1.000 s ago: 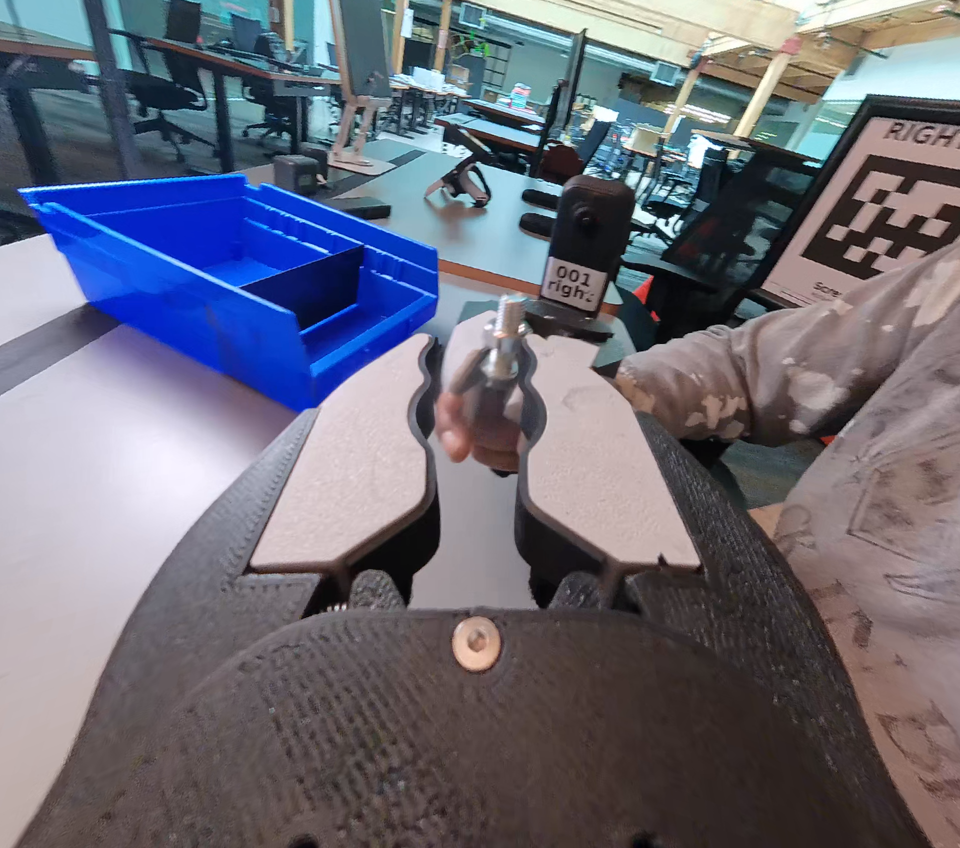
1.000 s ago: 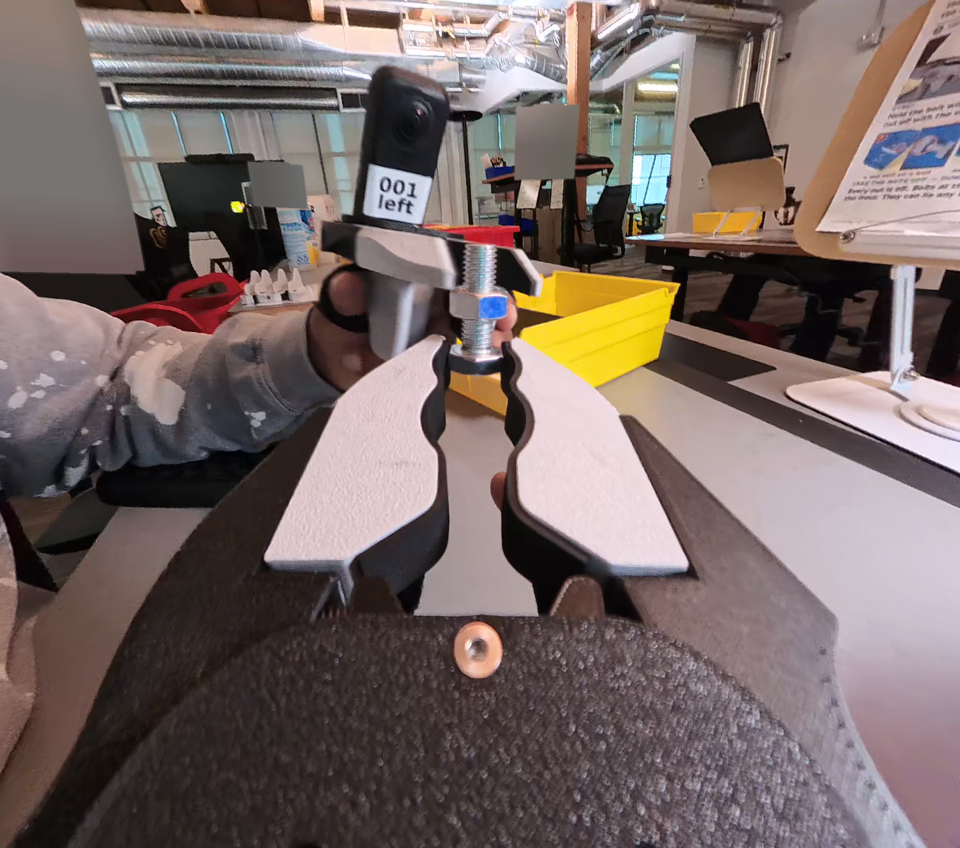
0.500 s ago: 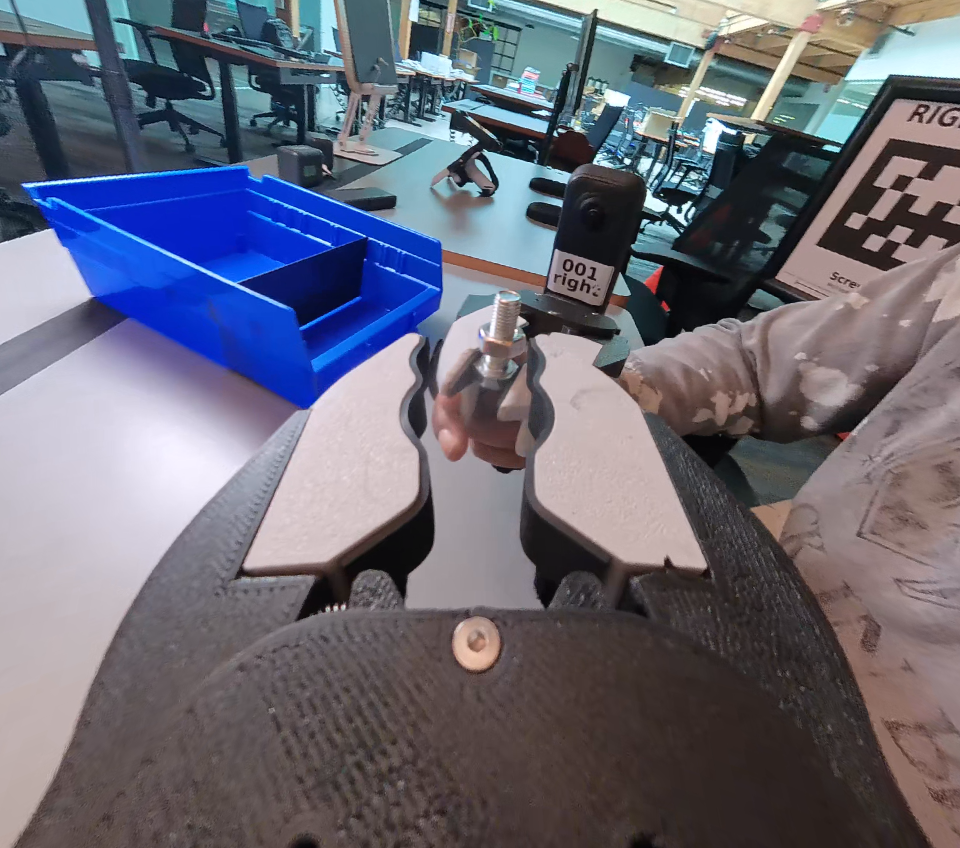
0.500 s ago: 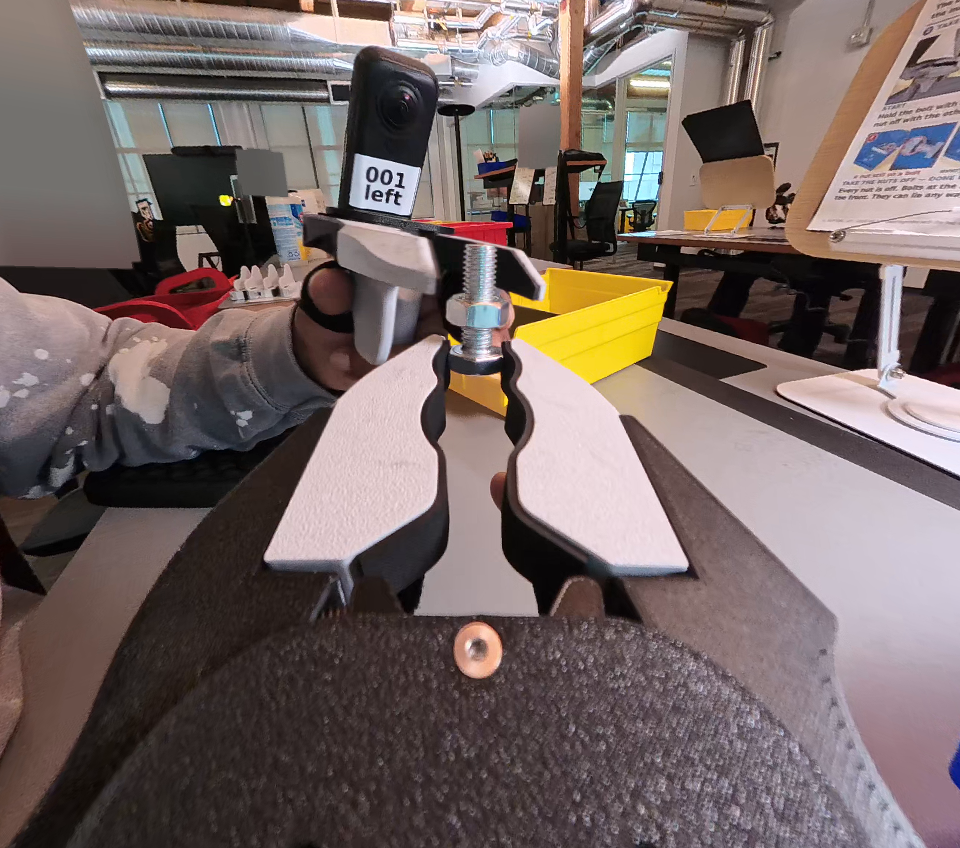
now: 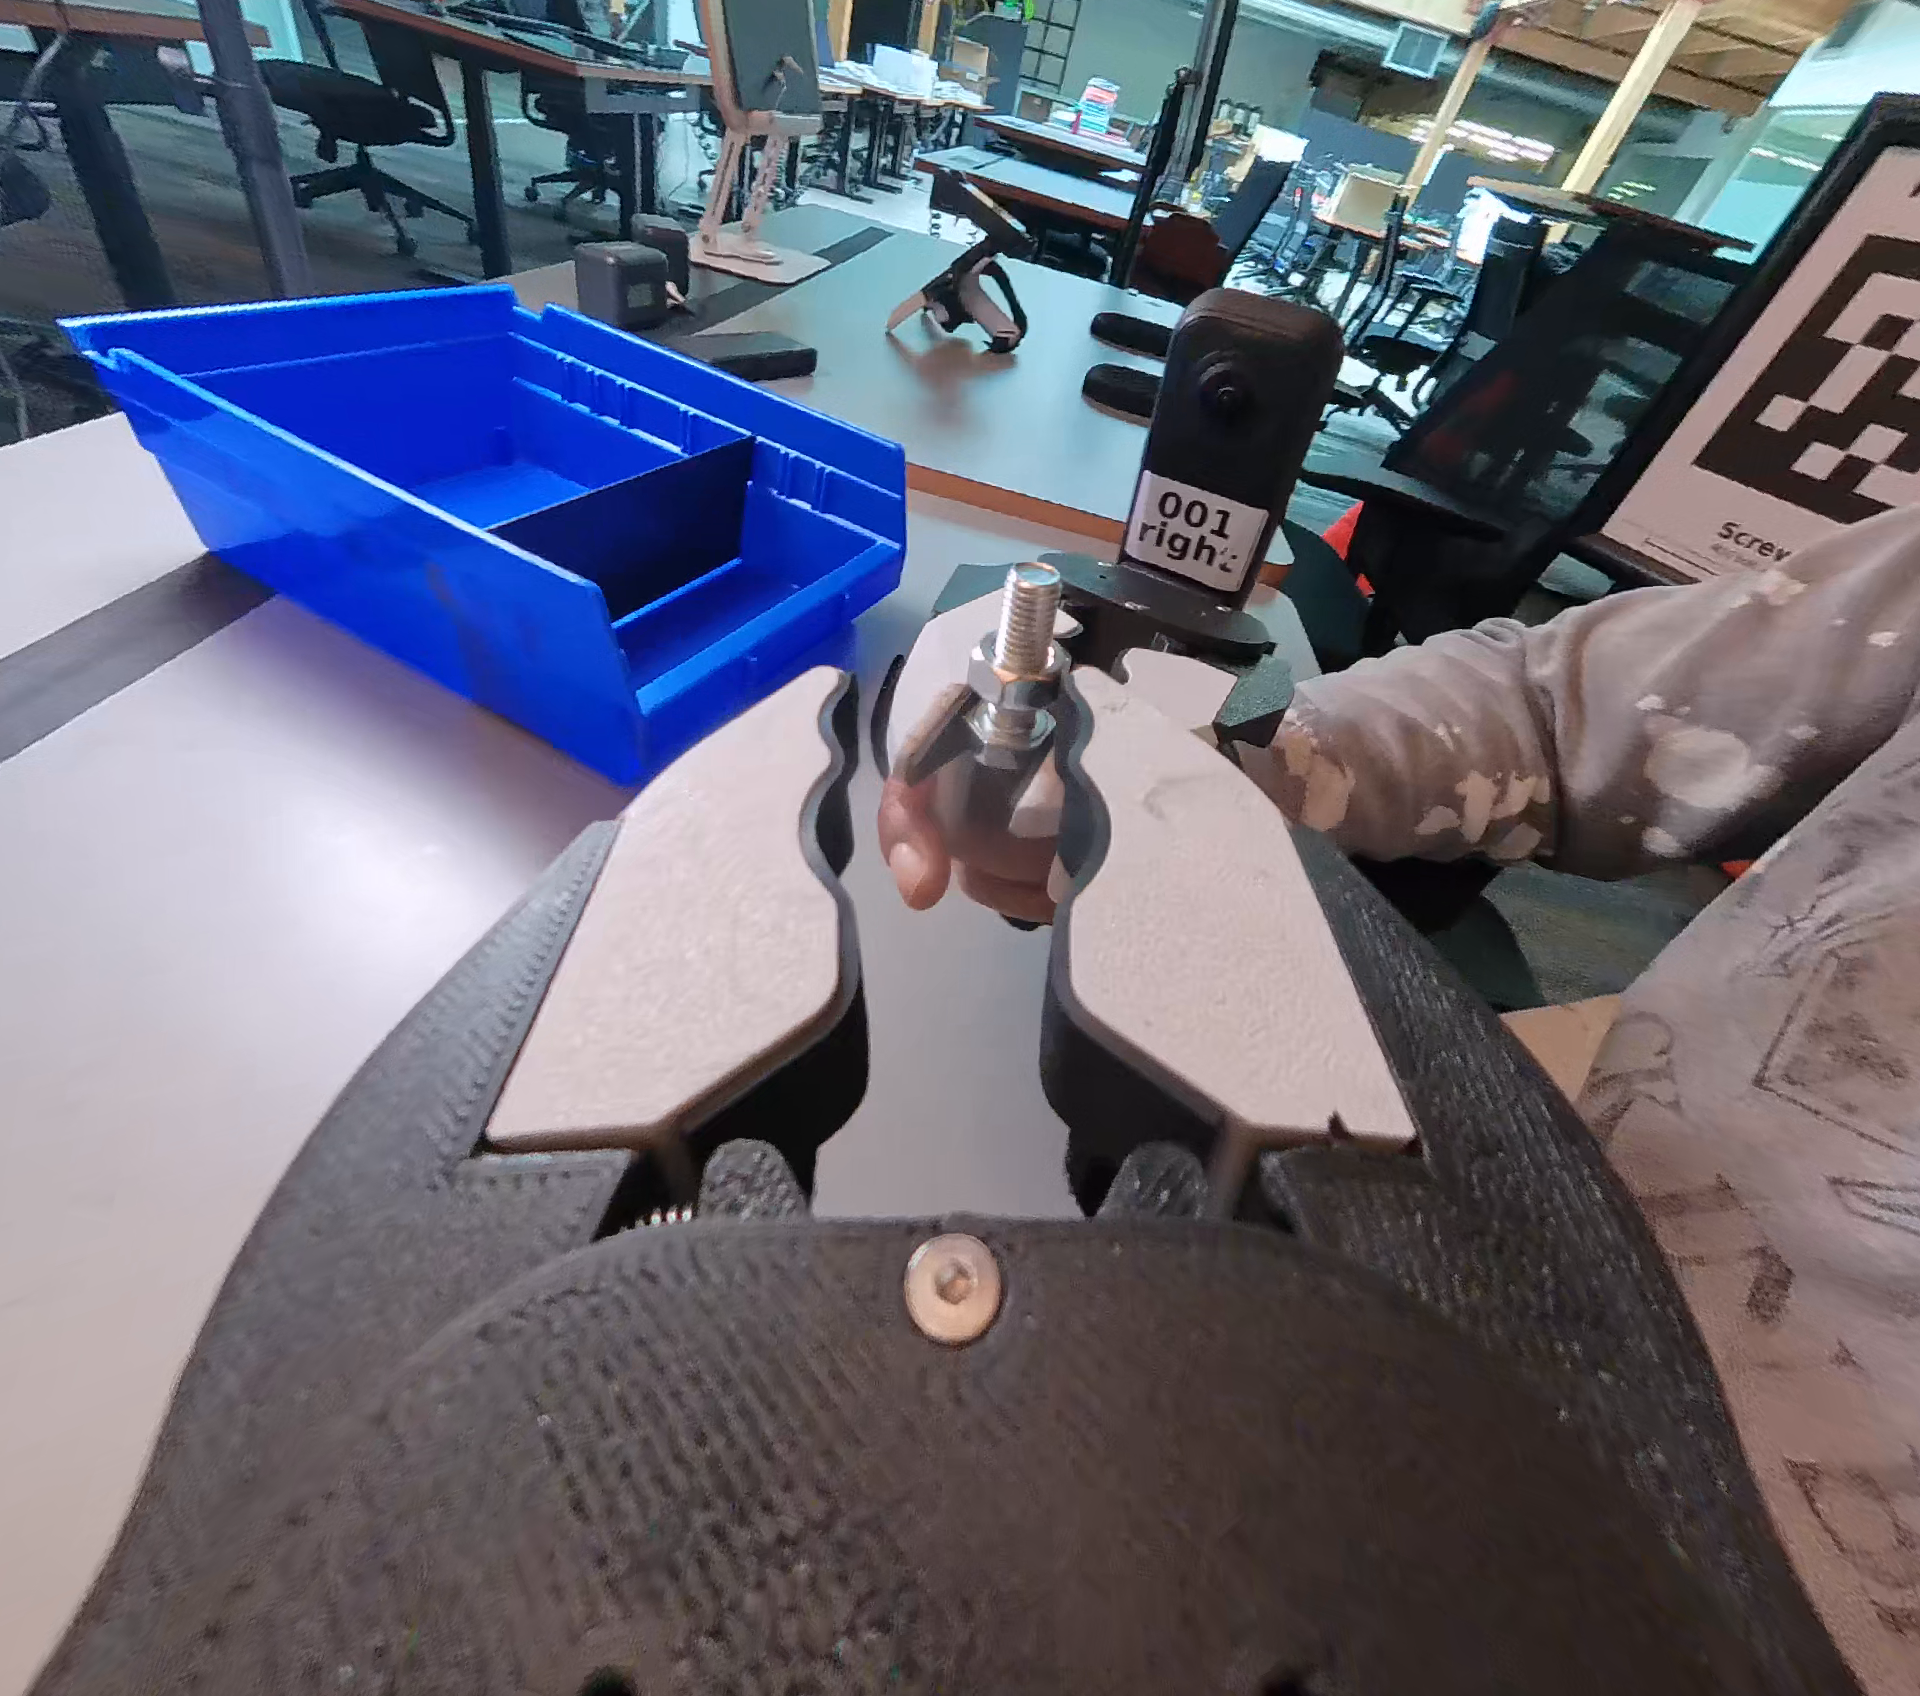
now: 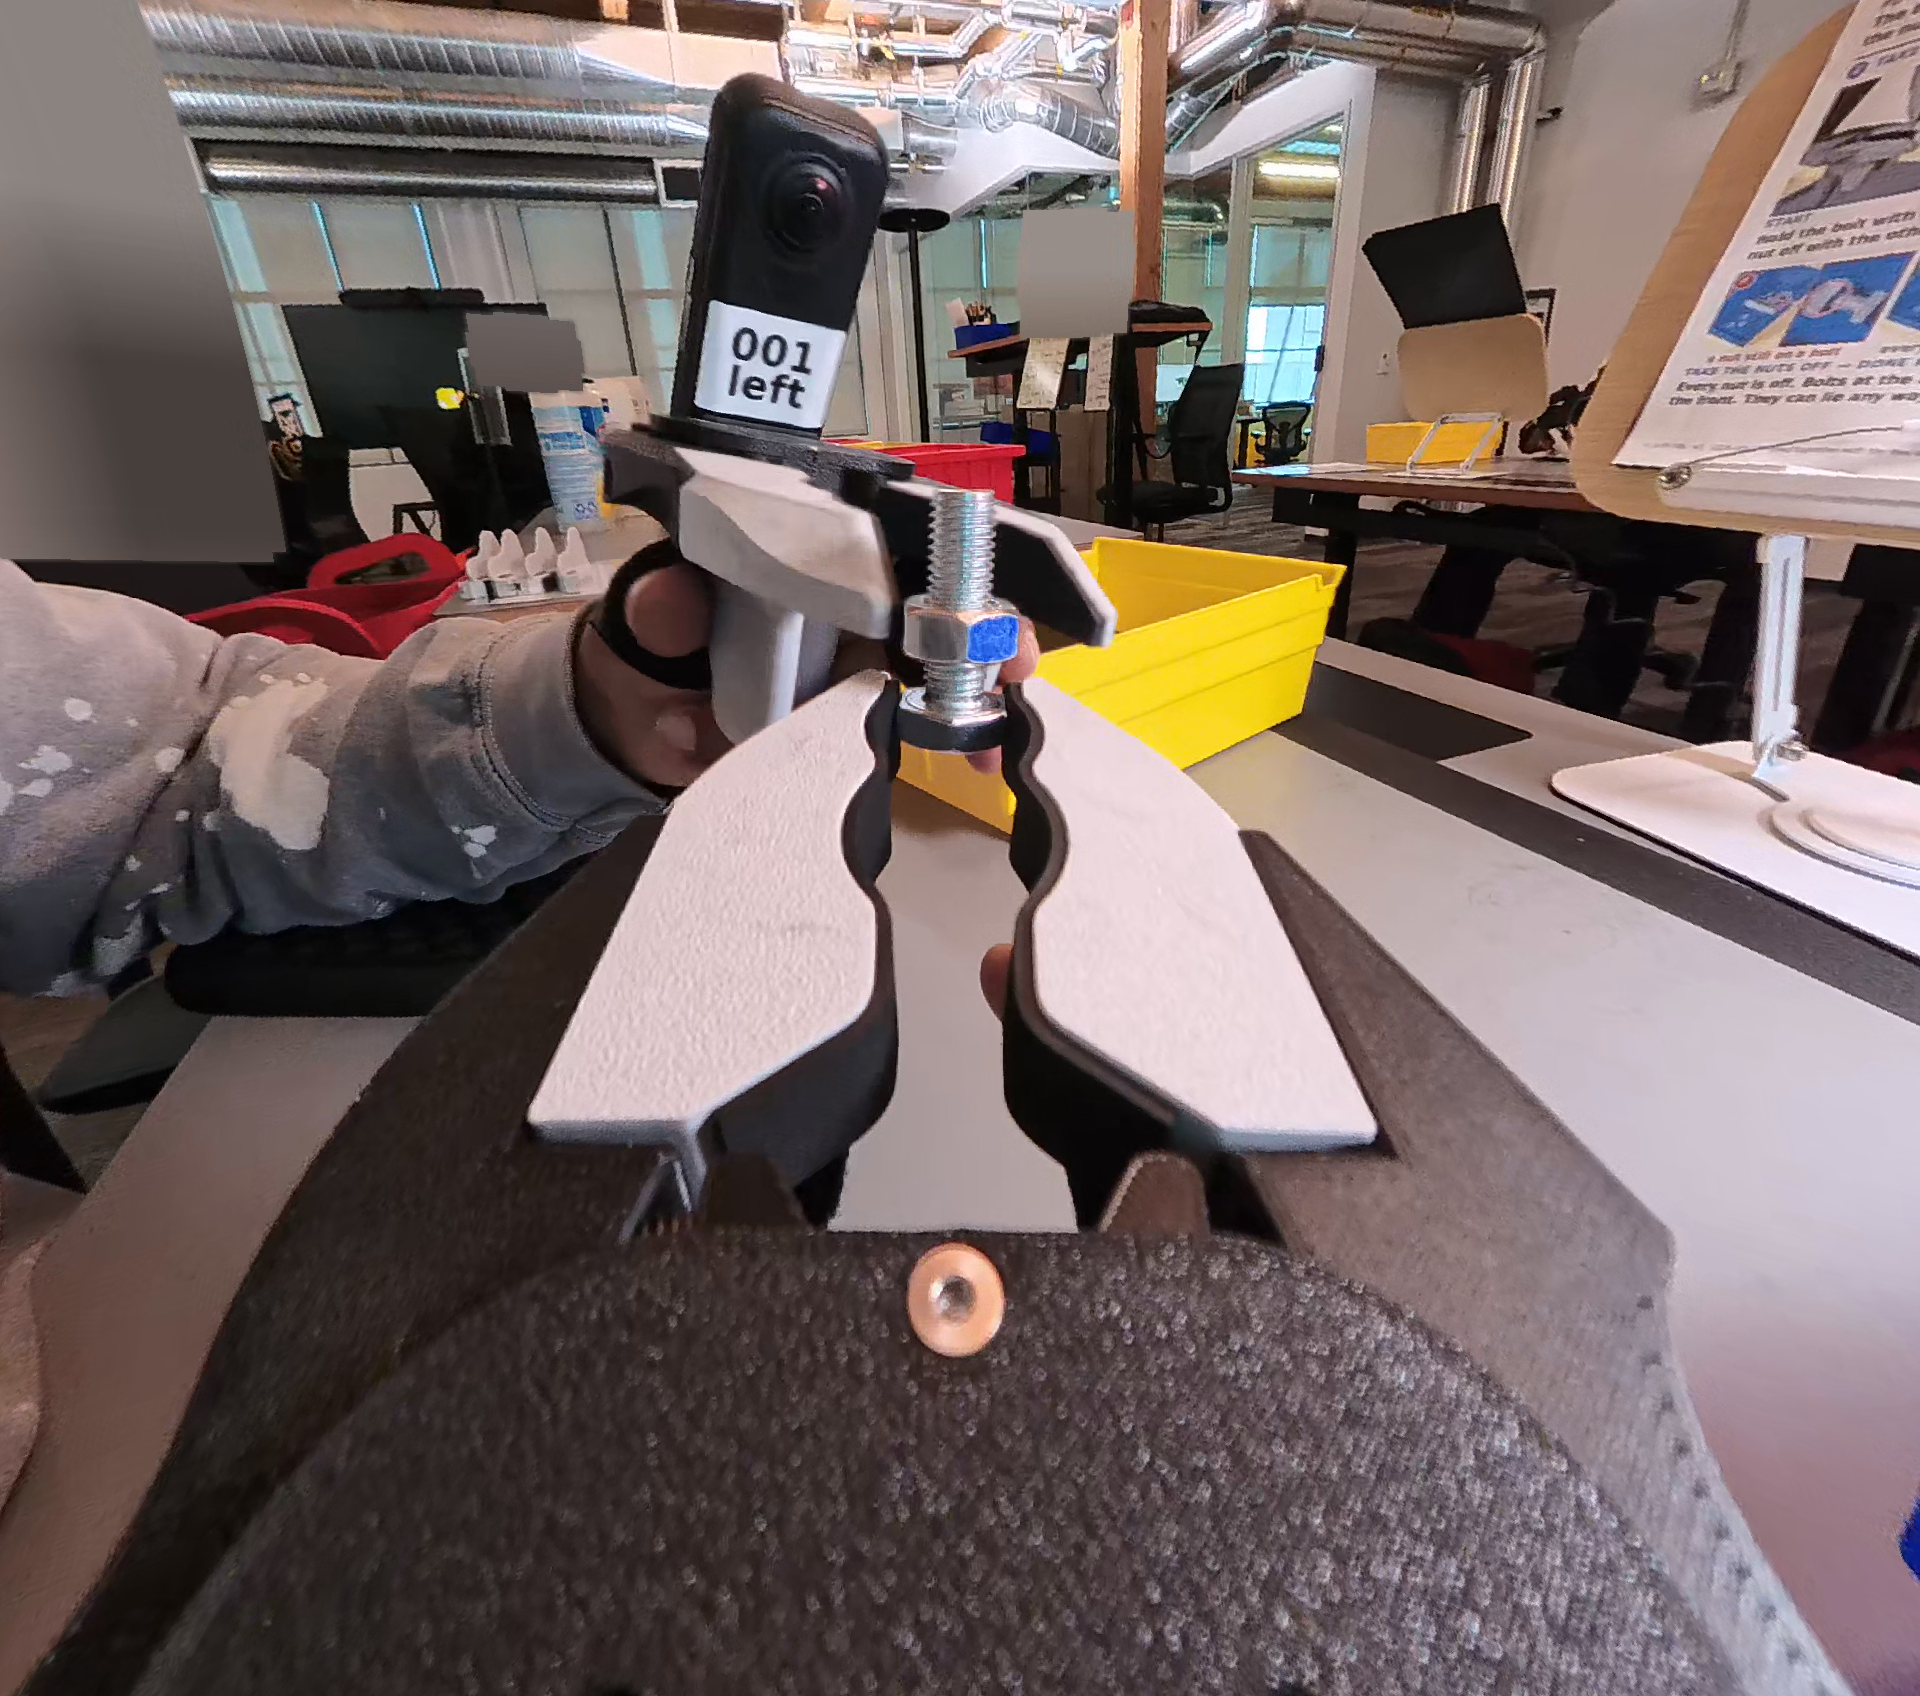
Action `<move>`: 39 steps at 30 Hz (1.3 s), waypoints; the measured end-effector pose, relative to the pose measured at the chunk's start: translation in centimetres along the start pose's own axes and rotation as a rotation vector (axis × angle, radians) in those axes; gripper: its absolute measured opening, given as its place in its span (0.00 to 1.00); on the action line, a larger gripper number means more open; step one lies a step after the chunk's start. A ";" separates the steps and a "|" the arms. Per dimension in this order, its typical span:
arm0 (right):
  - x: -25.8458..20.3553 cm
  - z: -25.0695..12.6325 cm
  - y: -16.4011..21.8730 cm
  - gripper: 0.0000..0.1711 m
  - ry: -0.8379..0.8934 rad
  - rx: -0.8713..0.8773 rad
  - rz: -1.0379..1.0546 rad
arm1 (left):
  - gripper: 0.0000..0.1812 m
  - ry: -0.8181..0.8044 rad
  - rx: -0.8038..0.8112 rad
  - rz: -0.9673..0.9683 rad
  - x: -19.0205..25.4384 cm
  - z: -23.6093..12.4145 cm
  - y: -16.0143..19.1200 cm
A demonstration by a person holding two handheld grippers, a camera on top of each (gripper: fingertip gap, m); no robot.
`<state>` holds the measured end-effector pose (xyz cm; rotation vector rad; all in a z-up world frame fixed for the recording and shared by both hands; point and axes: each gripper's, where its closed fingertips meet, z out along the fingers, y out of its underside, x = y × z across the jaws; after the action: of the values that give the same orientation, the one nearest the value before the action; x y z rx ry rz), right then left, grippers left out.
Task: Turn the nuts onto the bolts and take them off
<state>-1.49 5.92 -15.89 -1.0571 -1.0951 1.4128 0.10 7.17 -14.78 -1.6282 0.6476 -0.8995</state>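
Open-plan office, grey table (image 5: 208,867), blue bin (image 5: 499,493), yellow bin (image 6: 1195,638), right gripper (image 6: 951,727) clamping upright bolt (image 6: 961,545), left gripper (image 5: 971,737) parted around nut (image 5: 1018,680).

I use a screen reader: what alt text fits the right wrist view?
The right gripper clamps the head of an upright bolt carrying a blue-marked nut. Behind it is the left gripper, with a yellow bin on the table.
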 end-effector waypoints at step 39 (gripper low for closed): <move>1.3 0.1 1.0 0.11 0.058 -0.057 0.012 | 0.12 -0.107 -0.069 0.037 -1.8 -0.3 1.1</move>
<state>-1.94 7.14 -16.91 -1.1401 -1.0945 1.3585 -1.11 8.14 -16.18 -1.7085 0.6383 -0.7650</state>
